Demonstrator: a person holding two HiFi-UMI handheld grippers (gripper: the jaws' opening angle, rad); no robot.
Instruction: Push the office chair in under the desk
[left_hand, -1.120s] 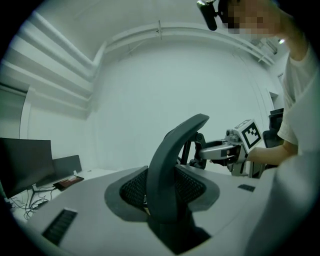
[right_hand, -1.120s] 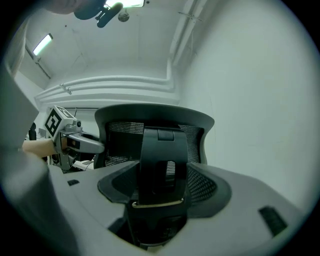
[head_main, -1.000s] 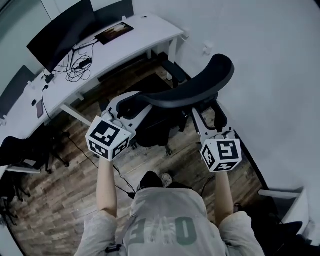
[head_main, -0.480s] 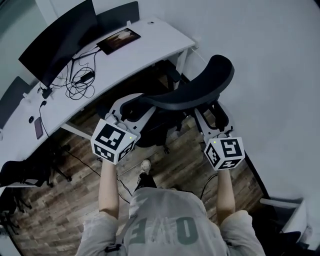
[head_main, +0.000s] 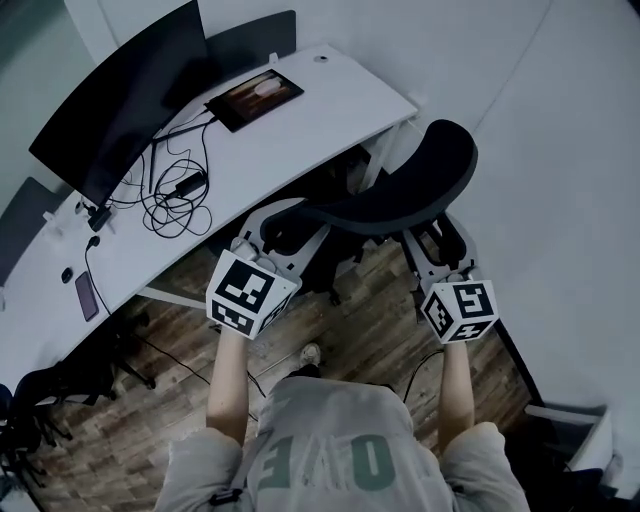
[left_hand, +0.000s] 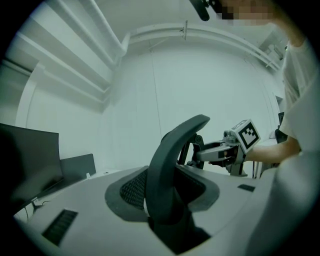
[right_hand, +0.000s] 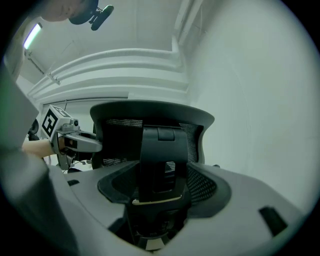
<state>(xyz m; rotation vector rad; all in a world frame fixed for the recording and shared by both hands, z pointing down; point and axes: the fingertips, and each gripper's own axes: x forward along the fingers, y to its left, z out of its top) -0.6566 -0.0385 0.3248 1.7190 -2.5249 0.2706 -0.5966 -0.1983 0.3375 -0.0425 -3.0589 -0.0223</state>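
The dark office chair (head_main: 400, 195) stands with its seat partly beneath the front edge of the white desk (head_main: 330, 110); its curved backrest top faces me. My left gripper (head_main: 268, 232) is shut on the left edge of the backrest (left_hand: 172, 165), which runs down into the gap between the grey jaws. On the chair's right side, my right gripper (head_main: 432, 250) is shut on a black upright part of the frame (right_hand: 160, 165) below the wide backrest (right_hand: 150, 112). The left gripper (right_hand: 70, 137) shows in the right gripper view, and the right gripper (left_hand: 235, 145) in the left gripper view.
On the desk are a dark monitor (head_main: 115, 105), a tablet (head_main: 253, 98), tangled cables (head_main: 180, 195) and a phone (head_main: 86, 296). A white wall (head_main: 560, 180) runs close on the right. Another dark chair (head_main: 50, 385) stands at the lower left on the wooden floor (head_main: 150, 400).
The chair and both grippers have moved forward toward the desk, and the seat now reaches under the desk's edge. The person has stepped forward behind it.
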